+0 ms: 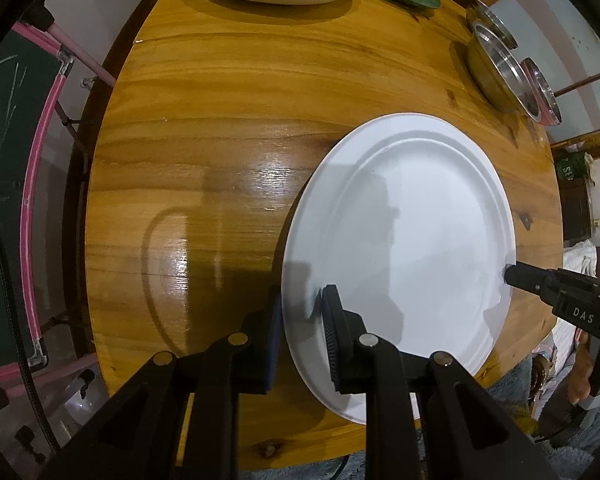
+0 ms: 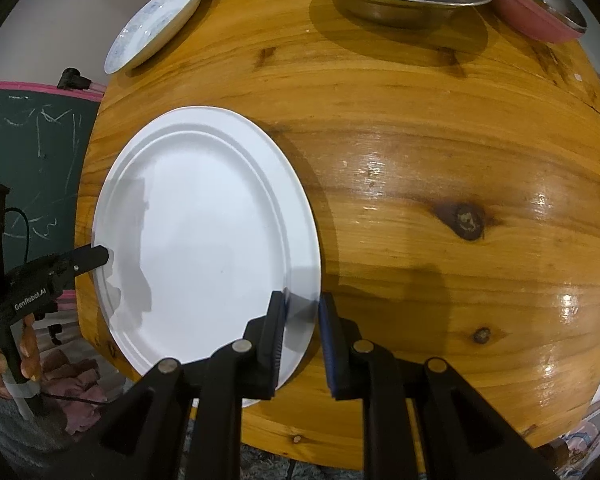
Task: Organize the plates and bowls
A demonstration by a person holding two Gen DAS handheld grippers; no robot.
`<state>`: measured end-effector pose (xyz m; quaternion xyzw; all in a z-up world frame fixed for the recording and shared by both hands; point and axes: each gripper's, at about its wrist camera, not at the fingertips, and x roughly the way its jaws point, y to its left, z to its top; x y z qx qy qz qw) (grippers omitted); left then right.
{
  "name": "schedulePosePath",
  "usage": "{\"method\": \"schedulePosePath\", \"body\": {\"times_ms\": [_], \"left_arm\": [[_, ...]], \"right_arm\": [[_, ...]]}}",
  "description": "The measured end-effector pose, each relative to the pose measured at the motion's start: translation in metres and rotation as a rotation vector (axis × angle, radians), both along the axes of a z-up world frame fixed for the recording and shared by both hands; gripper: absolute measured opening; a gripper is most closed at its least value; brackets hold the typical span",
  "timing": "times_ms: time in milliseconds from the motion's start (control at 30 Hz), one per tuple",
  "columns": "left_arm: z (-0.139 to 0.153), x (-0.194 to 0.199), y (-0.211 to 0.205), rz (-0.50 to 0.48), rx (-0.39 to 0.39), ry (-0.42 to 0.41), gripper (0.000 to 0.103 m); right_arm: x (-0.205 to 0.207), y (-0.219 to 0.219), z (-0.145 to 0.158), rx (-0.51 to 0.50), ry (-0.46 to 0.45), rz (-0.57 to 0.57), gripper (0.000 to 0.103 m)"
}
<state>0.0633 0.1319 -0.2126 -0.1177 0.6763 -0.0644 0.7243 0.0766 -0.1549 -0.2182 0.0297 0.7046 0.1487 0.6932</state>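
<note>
the left gripper points steeply downward, its two fingers drawn close together and clamped across the rim of the white plate, one finger over and one under. the right gripper points down likewise, nipping the opposite rim in the same way. a hand wraps the left gripper's handle.
</note>
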Motion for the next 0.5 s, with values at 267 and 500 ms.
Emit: {"method": "schedulePosePath", "body": {"times_ms": [267, 500], "left_arm": [[0.000, 0.000, 0.000, 0.017, 0.007, -0.024, 0.061], [0.009, -0.002, 0.008, 0.062, 0.006, -0.075, 0.069]], "right_arm": [[-0.001, 0.004, 0.001, -0.038, -0.031, 0.006, 0.032], [-0.007, -0.012, 0.002, -0.017, -0.040, -0.030, 0.038]]}}
